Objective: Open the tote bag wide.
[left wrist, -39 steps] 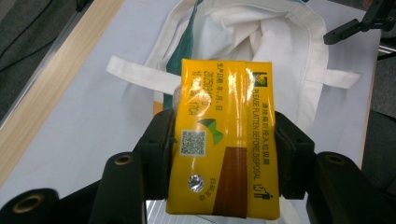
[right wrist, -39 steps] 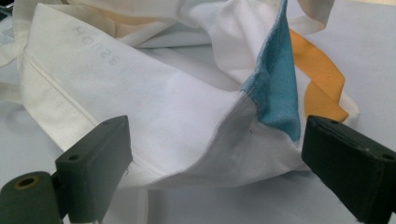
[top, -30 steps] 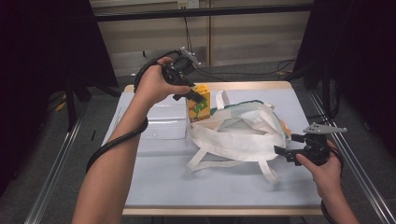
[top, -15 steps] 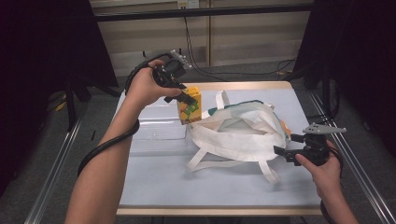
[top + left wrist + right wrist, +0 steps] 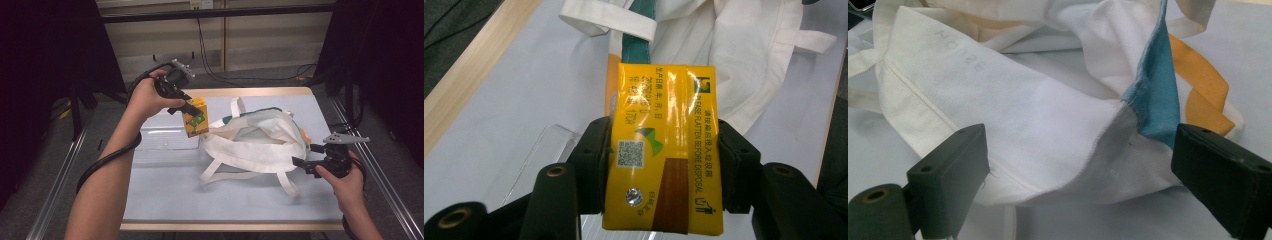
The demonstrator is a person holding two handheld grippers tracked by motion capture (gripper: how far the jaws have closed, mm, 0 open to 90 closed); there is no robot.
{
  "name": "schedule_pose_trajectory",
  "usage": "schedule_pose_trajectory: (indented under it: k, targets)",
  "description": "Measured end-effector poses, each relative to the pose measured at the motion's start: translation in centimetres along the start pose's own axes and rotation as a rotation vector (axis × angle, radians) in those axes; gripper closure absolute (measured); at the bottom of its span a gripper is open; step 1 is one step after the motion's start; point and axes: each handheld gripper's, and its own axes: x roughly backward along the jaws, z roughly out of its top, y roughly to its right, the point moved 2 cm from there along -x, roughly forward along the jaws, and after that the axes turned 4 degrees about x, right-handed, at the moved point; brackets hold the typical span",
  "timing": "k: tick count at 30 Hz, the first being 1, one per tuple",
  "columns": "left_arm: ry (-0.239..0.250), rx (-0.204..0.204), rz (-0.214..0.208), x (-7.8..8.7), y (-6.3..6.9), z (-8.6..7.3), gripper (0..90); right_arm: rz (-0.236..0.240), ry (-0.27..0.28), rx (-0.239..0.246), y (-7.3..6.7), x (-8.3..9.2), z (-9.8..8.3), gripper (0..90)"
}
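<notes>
A person's left gripper (image 5: 192,111) is gripping a yellow drink carton (image 5: 196,118) between its two black jaws, both pressing on the carton's sides in the left gripper view, where the carton (image 5: 664,150) is standing up between them with its printed face to the camera. The carton is hanging in the air just off the left edge of a white cloth bag (image 5: 260,145), above a clear plastic tray (image 5: 160,142) that is lying below the gripper on the pale table (image 5: 200,200). The bag is lying slumped between the two grippers, its straps spilling toward the person's side. At the right, the right gripper (image 5: 305,162) is resting low at the bag's right edge, its jaws standing wide apart. In the right gripper view the bag's white fabric (image 5: 1048,135) with a blue lining is bulging between the jaws, neither one pressing on it.
</notes>
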Motion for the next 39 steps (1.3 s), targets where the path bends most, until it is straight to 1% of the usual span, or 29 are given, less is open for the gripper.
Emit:
schedule_pose_trajectory:
  k: [1,2,3,4,7,8,9,10,11,12,13,14,15,16,17,19,20,21,23,24,26,27,29,30,31,33,34,35,39]
  targets:
    - [0.011,0.018,-0.002,0.0,0.0,-0.1,49.1,-0.001,0.000,0.001,0.0,0.0,0.0,8.0]
    - [0.005,0.001,-0.004,0.1,-0.1,-0.2,49.1,0.000,0.000,-0.001,0.0,0.0,0.0,8.0]
    - [0.015,0.010,-0.009,0.2,-0.1,-0.3,49.1,0.001,0.001,0.003,0.0,0.0,0.0,8.0]
    - [0.012,0.019,0.000,0.3,-0.1,-0.4,49.1,0.000,-0.001,0.001,-0.1,0.0,0.0,8.0]
    - [0.023,0.020,-0.009,0.8,-0.2,-0.6,49.1,0.002,-0.004,0.003,-0.1,-0.2,0.0,8.0]
    - [0.014,0.007,-0.007,1.0,-0.3,-0.7,49.1,0.003,-0.007,0.002,-0.2,-0.2,0.0,8.0]
    - [0.010,0.011,0.000,1.1,-0.3,-0.8,49.1,0.004,-0.006,0.005,-0.2,-0.3,0.0,8.0]
    - [0.024,0.032,0.012,1.0,-0.2,-0.9,49.1,0.004,-0.008,0.003,-0.2,-0.3,0.0,8.0]
    - [-0.003,0.010,0.009,1.2,-0.5,-1.1,49.1,0.005,-0.008,0.004,-0.2,-0.3,0.0,8.0]
    - [0.007,0.022,0.011,1.2,-0.5,-1.3,49.1,0.005,-0.009,0.002,-0.2,-0.3,-0.1,8.0]
    - [0.002,0.020,0.005,1.2,-0.6,-1.6,49.1,0.005,-0.010,0.003,-0.2,-0.3,-0.1,8.0]
    - [0.021,0.045,0.010,1.1,-0.6,-1.8,49.0,0.005,-0.009,0.003,-0.2,-0.3,-0.1,8.0]
    - [-0.010,0.013,0.010,1.2,-0.9,-2.0,49.1,0.004,-0.008,0.003,-0.2,-0.3,0.0,8.0]
    - [0.009,0.054,0.008,1.0,-0.8,-2.3,49.0,0.004,-0.009,0.003,-0.2,-0.4,-0.1,8.0]
    - [-0.018,0.020,0.006,1.0,-1.1,-2.5,49.0,0.005,-0.010,0.004,-0.3,-0.4,-0.1,8.0]
    - [-0.005,0.038,0.007,0.7,-1.1,-2.9,49.0,0.009,-0.013,0.007,-0.3,-0.5,-0.1,8.0]
    - [-0.010,0.040,0.006,0.6,-1.2,-3.0,49.0,0.007,-0.015,0.006,-0.4,-0.5,-0.1,8.0]
    - [-0.021,0.026,0.003,0.5,-1.3,-3.2,49.0,0.006,-0.014,0.009,-0.4,-0.5,-0.1,8.0]
    - [-0.004,0.059,0.009,0.2,-1.3,-3.5,49.0,0.007,-0.013,0.010,-0.4,-0.6,0.0,8.0]
    - [-0.009,0.045,0.005,0.1,-1.4,-3.6,49.0,0.007,-0.014,0.007,-0.4,-0.6,0.0,8.0]
    - [-0.008,0.051,0.006,-0.2,-1.4,-3.8,49.0,0.007,-0.014,0.008,-0.4,-0.6,0.0,8.0]
    - [-0.034,0.025,0.007,-0.1,-1.7,-4.0,49.0,0.009,-0.014,0.009,-0.5,-0.6,0.0,8.0]
    - [-0.018,0.049,0.006,-0.4,-1.7,-4.3,49.0,0.010,-0.016,0.010,-0.5,-0.6,0.0,8.0]
    - [-0.041,0.019,0.007,-0.4,-1.9,-4.4,49.0,0.010,-0.016,0.010,-0.5,-0.6,0.0,8.0]
    - [-0.018,0.051,0.006,-0.6,-1.7,-4.5,49.0,0.010,-0.015,0.009,-0.5,-0.6,0.0,8.0]
    - [-0.017,0.053,0.010,-0.9,-1.7,-4.7,49.0,0.007,-0.016,0.009,-0.5,-0.6,-0.1,8.0]
    - [-0.044,0.014,0.007,-0.8,-2.0,-4.8,49.0,0.005,-0.015,0.010,-0.5,-0.6,-0.1,8.0]
    - [-0.035,0.030,0.004,-1.0,-1.9,-4.9,49.0,0.004,-0.016,0.010,-0.4,-0.6,-0.1,8.0]
    - [-0.030,0.044,0.003,-1.5,-1.9,-5.2,48.9,0.004,-0.014,0.007,-0.5,-0.5,0.0,8.0]
